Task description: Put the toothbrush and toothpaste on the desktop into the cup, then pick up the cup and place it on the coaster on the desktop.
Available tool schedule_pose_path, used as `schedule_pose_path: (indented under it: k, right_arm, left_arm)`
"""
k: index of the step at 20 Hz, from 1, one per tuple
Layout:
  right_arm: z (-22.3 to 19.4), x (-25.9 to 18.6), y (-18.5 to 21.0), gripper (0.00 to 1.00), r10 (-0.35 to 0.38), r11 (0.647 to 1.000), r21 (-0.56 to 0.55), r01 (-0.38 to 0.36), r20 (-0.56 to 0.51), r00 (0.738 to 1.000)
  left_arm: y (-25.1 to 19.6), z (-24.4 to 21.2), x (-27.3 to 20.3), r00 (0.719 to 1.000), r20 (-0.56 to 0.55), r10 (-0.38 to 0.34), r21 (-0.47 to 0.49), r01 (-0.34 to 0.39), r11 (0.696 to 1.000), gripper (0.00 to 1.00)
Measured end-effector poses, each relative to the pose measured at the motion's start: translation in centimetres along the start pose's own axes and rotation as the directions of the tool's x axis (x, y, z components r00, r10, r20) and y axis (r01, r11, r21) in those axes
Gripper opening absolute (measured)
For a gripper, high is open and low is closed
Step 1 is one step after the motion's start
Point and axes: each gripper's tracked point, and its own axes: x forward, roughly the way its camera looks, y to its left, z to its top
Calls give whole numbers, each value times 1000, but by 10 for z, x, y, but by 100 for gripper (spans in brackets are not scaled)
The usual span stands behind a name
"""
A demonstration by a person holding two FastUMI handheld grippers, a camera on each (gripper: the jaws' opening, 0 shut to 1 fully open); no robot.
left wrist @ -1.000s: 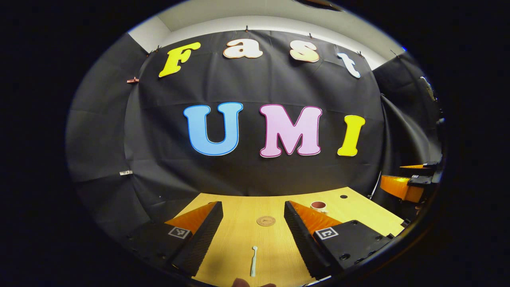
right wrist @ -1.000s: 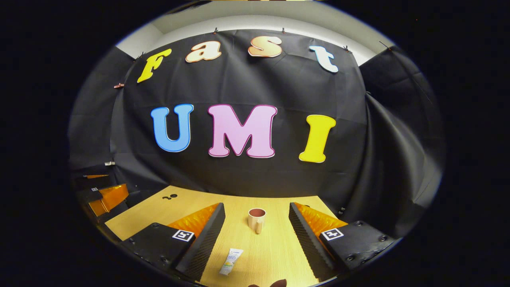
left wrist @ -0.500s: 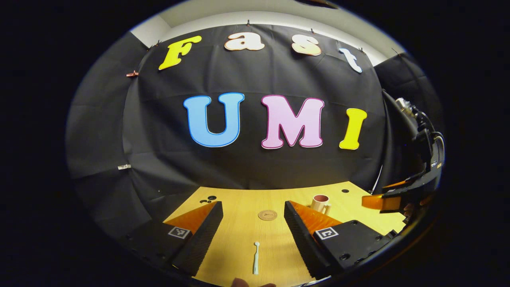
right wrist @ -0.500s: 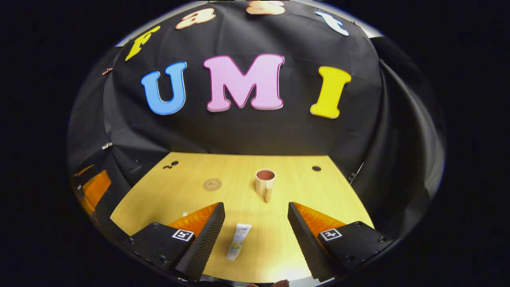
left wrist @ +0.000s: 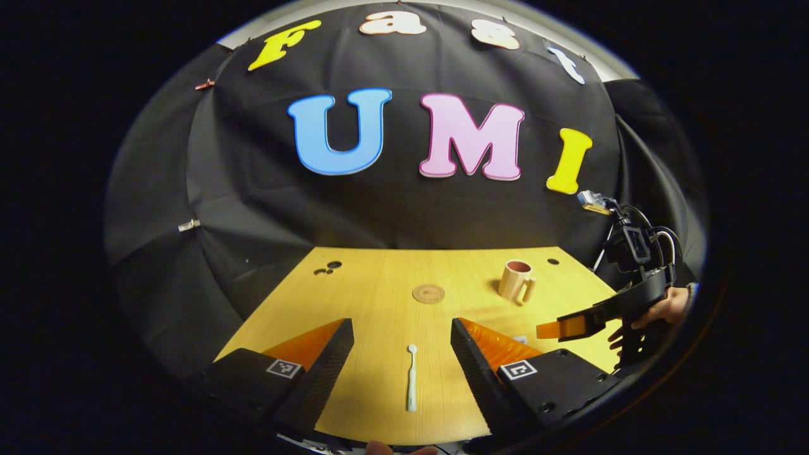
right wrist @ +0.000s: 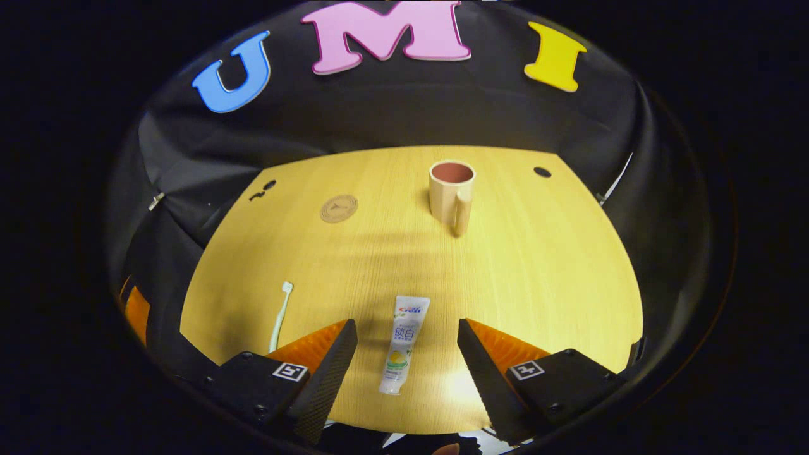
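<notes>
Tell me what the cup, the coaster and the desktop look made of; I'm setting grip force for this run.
Cup: probably glazed ceramic or hard plastic, smooth beige outside, reddish inside, with a thick handle. Coaster: likely wood or cork, a flat matte brown disc with a faint mark. Desktop: wood or wood-look laminate, pale yellow with fine straight grain and a soft sheen.

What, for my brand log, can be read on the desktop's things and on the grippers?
On the toothpaste tube: a printed label, too small to read reliably.
On the coaster: a round emblem, too small to read.
On each square marker: a black-and-white pattern, no words.
On the cup and the toothbrush: no text visible.
</notes>
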Motion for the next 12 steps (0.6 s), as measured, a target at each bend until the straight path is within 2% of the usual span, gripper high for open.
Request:
schedule_pose_path:
  k: [4, 8, 12]
  right_arm:
    - [-27, 39, -1, 100, -17, 1000, 2, 18, -129, 991]
    - [-42, 66, 2, 100, -42, 999, -23, 39, -210, 977]
    - [-54, 82, 1, 95, -79, 997, -32, 73, -277, 958]
  left_arm:
    - [2, -34, 21, 996, -87, -15, -13, 14, 1000, 98]
    - [4, -62, 39, 986, -166, -32, -54, 23, 998, 99]
    - [8, -84, 57, 972, -233, -40, -66, 26, 997, 98]
